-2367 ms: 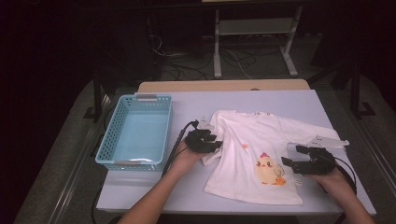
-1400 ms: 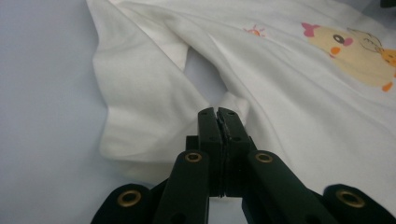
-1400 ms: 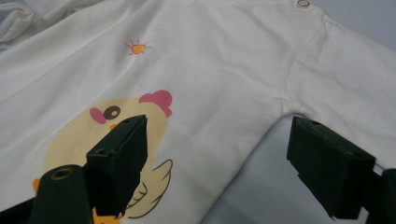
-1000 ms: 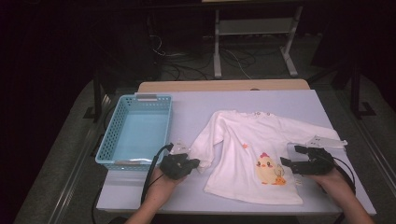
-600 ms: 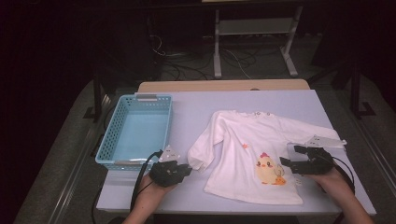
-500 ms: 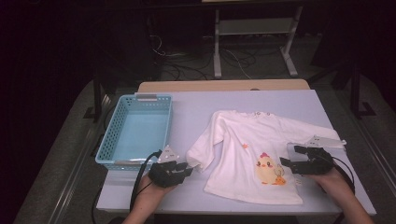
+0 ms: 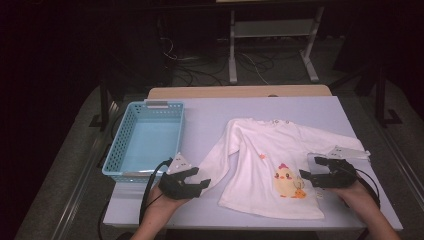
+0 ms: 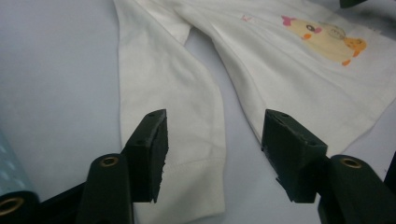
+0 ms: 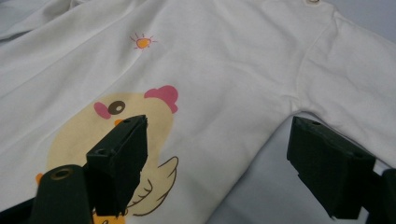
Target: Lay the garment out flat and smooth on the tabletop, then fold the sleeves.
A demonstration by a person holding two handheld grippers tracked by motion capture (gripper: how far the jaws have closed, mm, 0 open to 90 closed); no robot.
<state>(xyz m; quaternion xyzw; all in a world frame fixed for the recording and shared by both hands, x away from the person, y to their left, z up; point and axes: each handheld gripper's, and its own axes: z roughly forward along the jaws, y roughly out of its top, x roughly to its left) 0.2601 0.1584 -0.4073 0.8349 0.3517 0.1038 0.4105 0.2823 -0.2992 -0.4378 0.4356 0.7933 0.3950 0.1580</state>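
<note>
A white long-sleeved shirt [image 7: 260,150] with a yellow chick print [image 7: 286,181] lies flat on the pale table [image 7: 210,112]. One sleeve [image 7: 220,159] stretches toward the front left, and its cuff lies by my left gripper [image 7: 199,179]. In the left gripper view that sleeve [image 8: 163,84] rests on the table between the jaws of the left gripper [image 8: 215,121]. They have just been opening and do not press on it. My right gripper [image 7: 312,168] hovers open over the shirt's right side. In the right gripper view the right gripper [image 9: 219,126] stands wide beside the chick [image 9: 93,140].
An empty light blue basket [image 7: 116,150] stands on the table's left side, close behind my left hand. The table's front edge runs just below both hands. Beyond the table a white metal frame [image 7: 272,30] and cables lie on the dark floor.
My left gripper drew the sleeve out toward the front left, then opened and let the cuff drop onto the table. The right gripper has stayed put.
</note>
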